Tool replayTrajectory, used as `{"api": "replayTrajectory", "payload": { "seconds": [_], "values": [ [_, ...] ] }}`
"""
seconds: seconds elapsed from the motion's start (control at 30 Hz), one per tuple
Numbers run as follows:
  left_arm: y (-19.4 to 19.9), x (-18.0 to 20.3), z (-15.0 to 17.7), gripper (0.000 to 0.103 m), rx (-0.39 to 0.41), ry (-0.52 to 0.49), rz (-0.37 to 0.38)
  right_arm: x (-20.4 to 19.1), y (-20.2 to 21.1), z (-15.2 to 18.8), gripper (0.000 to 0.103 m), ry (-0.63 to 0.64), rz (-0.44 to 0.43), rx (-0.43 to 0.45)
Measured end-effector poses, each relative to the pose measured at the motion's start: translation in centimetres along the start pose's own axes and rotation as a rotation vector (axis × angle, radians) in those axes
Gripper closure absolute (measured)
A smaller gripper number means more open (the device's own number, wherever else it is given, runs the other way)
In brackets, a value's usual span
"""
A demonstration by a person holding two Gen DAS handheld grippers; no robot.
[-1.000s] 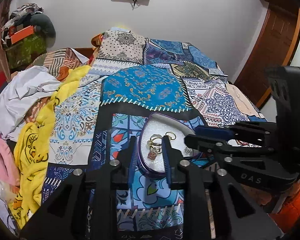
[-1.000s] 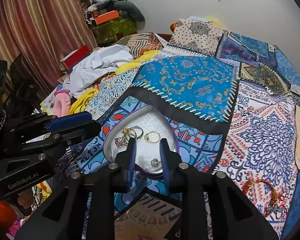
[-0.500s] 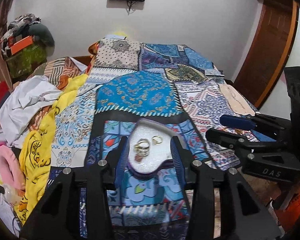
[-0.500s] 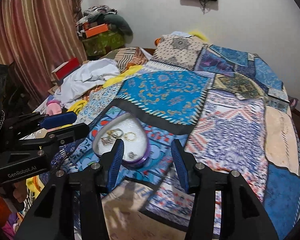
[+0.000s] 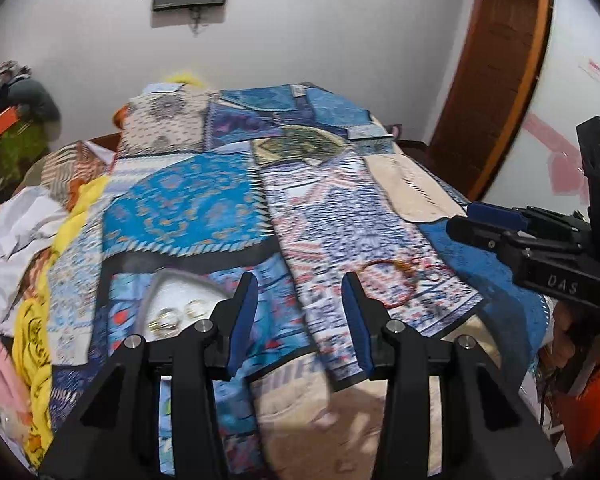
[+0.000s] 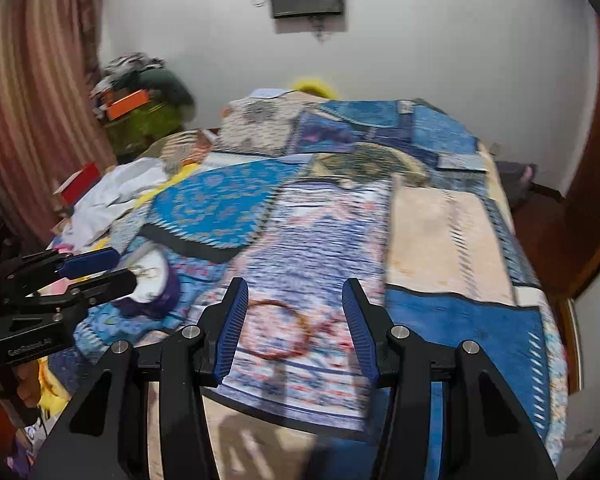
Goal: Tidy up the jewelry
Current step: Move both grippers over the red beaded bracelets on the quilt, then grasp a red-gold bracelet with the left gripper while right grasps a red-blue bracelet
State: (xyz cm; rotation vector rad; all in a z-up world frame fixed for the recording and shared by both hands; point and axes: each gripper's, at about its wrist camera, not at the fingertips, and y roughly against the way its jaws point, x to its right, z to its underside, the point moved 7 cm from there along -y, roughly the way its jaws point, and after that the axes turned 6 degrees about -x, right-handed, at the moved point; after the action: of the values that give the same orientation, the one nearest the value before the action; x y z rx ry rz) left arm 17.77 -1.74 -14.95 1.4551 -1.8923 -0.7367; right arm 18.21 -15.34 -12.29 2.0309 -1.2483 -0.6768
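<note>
Both grippers were empty with fingers spread wide. Right gripper (image 6: 294,326) hovered over the red bracelet (image 6: 278,330), which lay flat on the patchwork bedspread (image 6: 440,240) and showed framed between its fingers, likely lined up for a pick. Left gripper (image 5: 300,320) hung beside the heart-shaped tray (image 5: 168,292), probably the drop spot, since gold rings (image 5: 178,314) sat in it already. The bracelet lay well apart from the tray. Frames were blurry.

Tray (image 5: 156,292) left of bangle (image 5: 388,284) on bedspread (image 5: 204,208) (rings (image 5: 172,316) in tray)
</note>
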Motion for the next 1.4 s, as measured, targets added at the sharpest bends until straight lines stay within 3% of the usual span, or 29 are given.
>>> {"api": "replayTrajectory", "payload": {
  "seconds": [0.2,0.4,0.53,0.67,0.8,1.2,1.27,1.4],
  "values": [
    [-2.9,2.6,-0.2,0.061,-0.044,-0.047,0.047,3.7,0.8,1.0,0.058,-0.053,0.051,-0.002],
    [-6.6,3.3,0.6,0.061,-0.144,-0.016,0.102,5.2,0.1,2.7,0.058,-0.07,0.056,-0.045],
    [-8.5,3.4,1.0,0.075,-0.197,0.031,0.146,5.3,-1.0,3.9,0.058,-0.061,0.047,-0.083],
    [-9.3,3.8,1.0,0.082,-0.192,0.02,0.131,4.8,-1.8,4.6,0.058,-0.049,0.008,-0.1],
    [-10.2,3.7,0.9,0.096,-0.193,0.008,0.101,4.0,-2.8,4.8,0.058,-0.027,-0.016,-0.121],
    [-8.6,3.3,0.9,0.096,-0.132,-0.01,0.073,1.7,-5.1,4.6,0.058,0.012,-0.057,-0.136],
    [-8.0,3.0,0.8,0.096,-0.121,-0.008,0.068,1.3,-5.6,4.8,0.06,0.025,-0.053,-0.138],
    [-7.0,2.5,0.5,0.096,-0.1,-0.002,0.059,0.8,-5.9,4.9,0.078,0.045,-0.041,-0.133]
  ]
}}
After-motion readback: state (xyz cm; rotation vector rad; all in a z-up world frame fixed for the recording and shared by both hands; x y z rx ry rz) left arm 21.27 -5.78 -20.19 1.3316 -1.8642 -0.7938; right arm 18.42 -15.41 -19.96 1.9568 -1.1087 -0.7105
